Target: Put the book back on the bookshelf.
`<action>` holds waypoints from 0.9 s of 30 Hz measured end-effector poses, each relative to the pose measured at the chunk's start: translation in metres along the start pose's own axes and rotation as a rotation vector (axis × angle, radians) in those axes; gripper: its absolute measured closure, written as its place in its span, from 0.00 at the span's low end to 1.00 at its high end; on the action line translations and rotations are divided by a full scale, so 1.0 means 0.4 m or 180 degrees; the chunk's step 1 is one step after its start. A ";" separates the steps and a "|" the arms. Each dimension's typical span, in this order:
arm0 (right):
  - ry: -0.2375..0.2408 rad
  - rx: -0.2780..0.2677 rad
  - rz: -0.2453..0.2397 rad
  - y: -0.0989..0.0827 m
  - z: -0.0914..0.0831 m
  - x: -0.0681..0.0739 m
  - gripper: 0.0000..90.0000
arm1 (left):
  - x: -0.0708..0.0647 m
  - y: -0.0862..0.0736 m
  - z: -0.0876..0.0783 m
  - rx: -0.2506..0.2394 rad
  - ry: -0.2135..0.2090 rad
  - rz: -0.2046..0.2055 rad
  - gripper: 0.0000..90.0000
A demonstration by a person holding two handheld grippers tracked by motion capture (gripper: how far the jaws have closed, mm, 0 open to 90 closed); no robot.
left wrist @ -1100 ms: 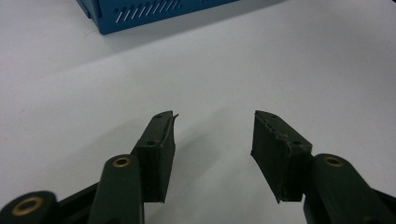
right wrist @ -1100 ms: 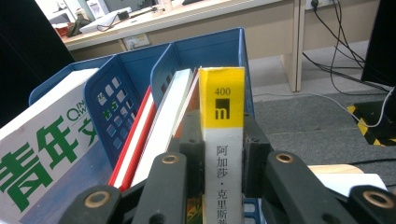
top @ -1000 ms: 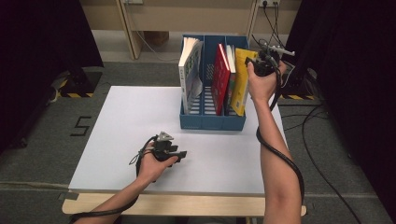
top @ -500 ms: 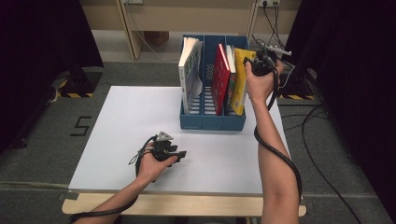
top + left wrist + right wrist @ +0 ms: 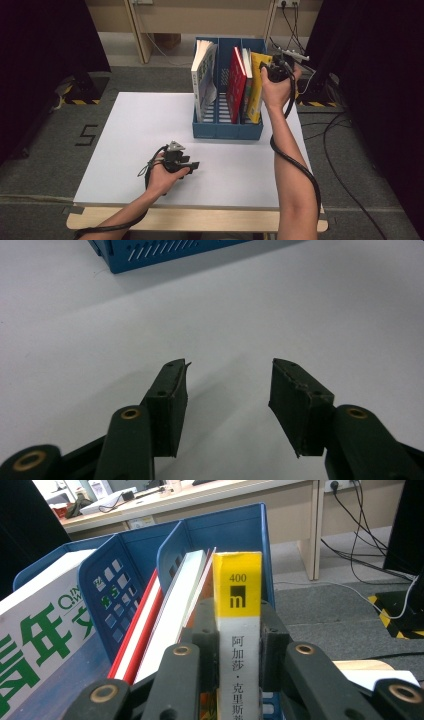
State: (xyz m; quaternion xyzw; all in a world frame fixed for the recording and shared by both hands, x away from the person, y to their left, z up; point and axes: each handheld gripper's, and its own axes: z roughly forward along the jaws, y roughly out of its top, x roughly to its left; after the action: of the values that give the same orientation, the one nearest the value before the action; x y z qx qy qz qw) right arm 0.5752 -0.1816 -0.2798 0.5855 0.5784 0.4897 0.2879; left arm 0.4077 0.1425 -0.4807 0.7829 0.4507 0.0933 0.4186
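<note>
Yellow book [image 5: 237, 630], its spine carrying a "400 m" mark and Chinese characters, stands upright in the rightmost compartment of the blue file rack [image 5: 227, 130], and the right gripper [image 5: 235, 645] is clamped on that spine, one black pad pressed against each side, as the right gripper view shows. In the high view the right gripper [image 5: 280, 67] sits at the rack's upper right corner, roughly one o'clock from the middle of the white table [image 5: 125, 145], with the person's right hand [image 5: 277, 90] wrapped around it and the forearm rising from the bottom edge. The yellow book [image 5: 256, 87] leans at the rack's right wall, and just beside it at nine o'clock stands a red book [image 5: 236, 82] with a white-paged book between the two. A white book with green lettering [image 5: 202, 75] occupies the leftmost compartment, well apart from the yellow one. The left gripper [image 5: 187, 164] rests low over the table near six o'clock, held in the left hand [image 5: 162, 175], apart from the rack. In the left gripper view its jaws stand wide with only bare table between them, the left gripper [image 5: 227, 390] pointing toward the rack's blue base [image 5: 150, 250] at twelve o'clock.
</note>
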 end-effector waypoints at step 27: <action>-0.0054 -0.0037 -0.0025 -0.010 0.028 0.006 0.85 | 0.005 -0.003 -0.001 0.0015 0.0008 0.0005 0.54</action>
State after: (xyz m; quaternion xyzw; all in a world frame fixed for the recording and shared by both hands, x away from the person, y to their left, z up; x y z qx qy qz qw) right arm 0.5834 -0.1762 -0.2868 0.5857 0.5754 0.4869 0.2981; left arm 0.4080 0.1446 -0.4820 0.7842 0.4508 0.0935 0.4161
